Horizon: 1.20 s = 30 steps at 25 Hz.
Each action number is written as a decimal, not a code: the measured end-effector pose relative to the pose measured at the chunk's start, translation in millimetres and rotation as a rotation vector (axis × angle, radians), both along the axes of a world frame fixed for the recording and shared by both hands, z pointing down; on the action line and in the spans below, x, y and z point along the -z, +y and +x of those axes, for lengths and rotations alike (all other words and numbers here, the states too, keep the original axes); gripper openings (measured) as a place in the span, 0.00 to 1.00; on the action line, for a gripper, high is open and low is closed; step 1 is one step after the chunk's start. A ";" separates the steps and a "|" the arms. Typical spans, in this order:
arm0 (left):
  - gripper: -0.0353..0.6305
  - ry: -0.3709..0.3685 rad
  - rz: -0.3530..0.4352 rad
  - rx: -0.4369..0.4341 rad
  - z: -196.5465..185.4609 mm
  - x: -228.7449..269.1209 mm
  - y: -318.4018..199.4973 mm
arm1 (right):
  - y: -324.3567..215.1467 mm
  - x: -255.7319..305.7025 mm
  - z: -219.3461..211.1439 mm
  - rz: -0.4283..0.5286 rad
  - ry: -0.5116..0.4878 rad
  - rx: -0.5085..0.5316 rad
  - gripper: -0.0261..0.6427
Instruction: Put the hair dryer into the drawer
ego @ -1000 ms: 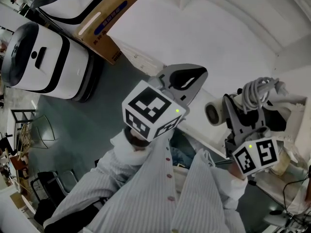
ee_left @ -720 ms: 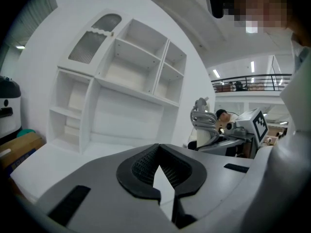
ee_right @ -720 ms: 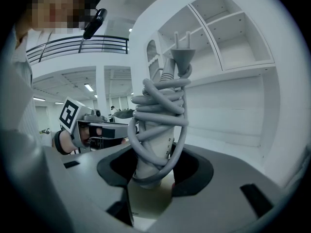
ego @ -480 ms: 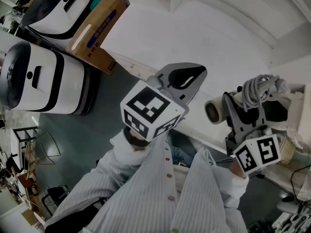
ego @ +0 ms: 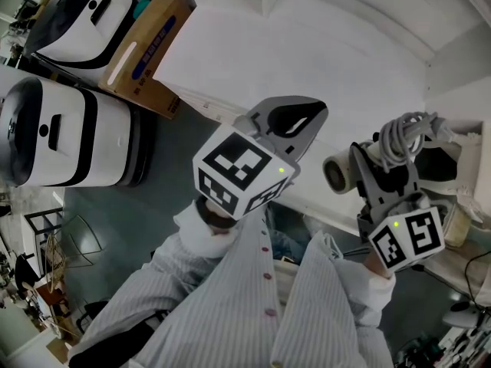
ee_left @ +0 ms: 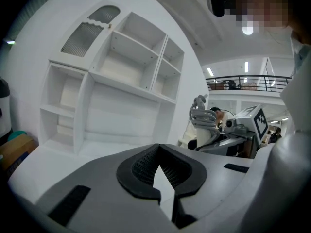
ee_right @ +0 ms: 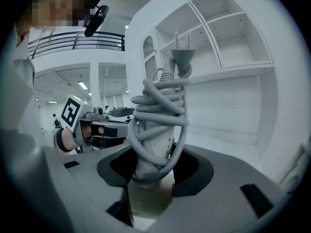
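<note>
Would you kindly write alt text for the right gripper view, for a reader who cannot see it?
The right claw is shut on the white handle of a hair dryer, with its grey cord wound round it and the plug topmost. A white shelf unit stands behind.

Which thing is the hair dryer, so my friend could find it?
Look in front of the big white shelves, at the right gripper. The hair dryer is held between its fingers, pale, with a grey cord wound round its handle and the plug sticking up; nothing else nearby is wrapped like that.
</note>
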<state>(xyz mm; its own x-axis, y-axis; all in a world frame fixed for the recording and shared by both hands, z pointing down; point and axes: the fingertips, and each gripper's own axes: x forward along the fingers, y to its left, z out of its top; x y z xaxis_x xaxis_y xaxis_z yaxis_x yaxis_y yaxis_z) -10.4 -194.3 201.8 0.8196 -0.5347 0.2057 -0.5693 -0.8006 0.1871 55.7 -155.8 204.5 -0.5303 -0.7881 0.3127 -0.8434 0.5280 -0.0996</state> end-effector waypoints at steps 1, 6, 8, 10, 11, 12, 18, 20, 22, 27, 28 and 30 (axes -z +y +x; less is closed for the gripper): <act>0.07 -0.005 -0.007 -0.006 1.6 -3.6 0.0 | -0.2 -3.0 1.0 -0.008 0.002 -0.002 0.33; 0.07 -0.037 -0.043 -0.037 9.4 -28.7 1.7 | 0.0 -26.1 5.3 -0.052 0.021 -0.009 0.33; 0.07 -0.047 -0.056 -0.050 9.7 -40.2 0.8 | -1.5 -38.7 5.2 -0.074 0.038 -0.010 0.33; 0.07 -0.058 -0.073 -0.059 10.1 -51.8 -1.4 | -4.1 -51.1 5.9 -0.100 0.052 -0.011 0.33; 0.07 -0.065 -0.083 -0.064 11.2 -57.6 -1.7 | -4.8 -56.9 7.3 -0.113 0.057 -0.012 0.33; 0.07 -0.074 -0.093 -0.069 12.9 -63.7 -1.3 | -5.0 -62.7 9.3 -0.126 0.063 -0.013 0.33; 0.07 -0.125 -0.146 -0.090 20.5 -106.4 -2.7 | -5.7 -106.4 19.2 -0.199 0.115 -0.016 0.33; 0.07 -0.132 -0.164 -0.094 21.8 -120.9 -2.5 | -3.8 -121.8 18.8 -0.224 0.133 -0.004 0.33; 0.07 -0.140 -0.184 -0.100 23.1 -134.5 -0.7 | -0.6 -137.3 18.2 -0.250 0.152 0.010 0.33; 0.07 -0.157 -0.224 -0.088 28.0 -162.8 1.2 | 6.7 -175.4 22.7 -0.311 0.175 0.024 0.33; 0.07 -0.166 -0.227 -0.085 28.8 -168.0 1.1 | 7.8 -182.6 23.9 -0.322 0.176 0.026 0.33; 0.07 -0.185 -0.237 -0.076 28.7 -179.4 1.4 | 10.8 -196.0 24.6 -0.344 0.178 0.032 0.33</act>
<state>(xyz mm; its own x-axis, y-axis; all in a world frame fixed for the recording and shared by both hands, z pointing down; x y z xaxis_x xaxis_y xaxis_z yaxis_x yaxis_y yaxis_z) 18.3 -192.9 381.1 0.7925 -0.3925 0.4668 -0.5510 -0.7889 0.2721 80.2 -145.0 400.5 -0.4666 -0.6050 0.6452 -0.8469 0.5159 -0.1287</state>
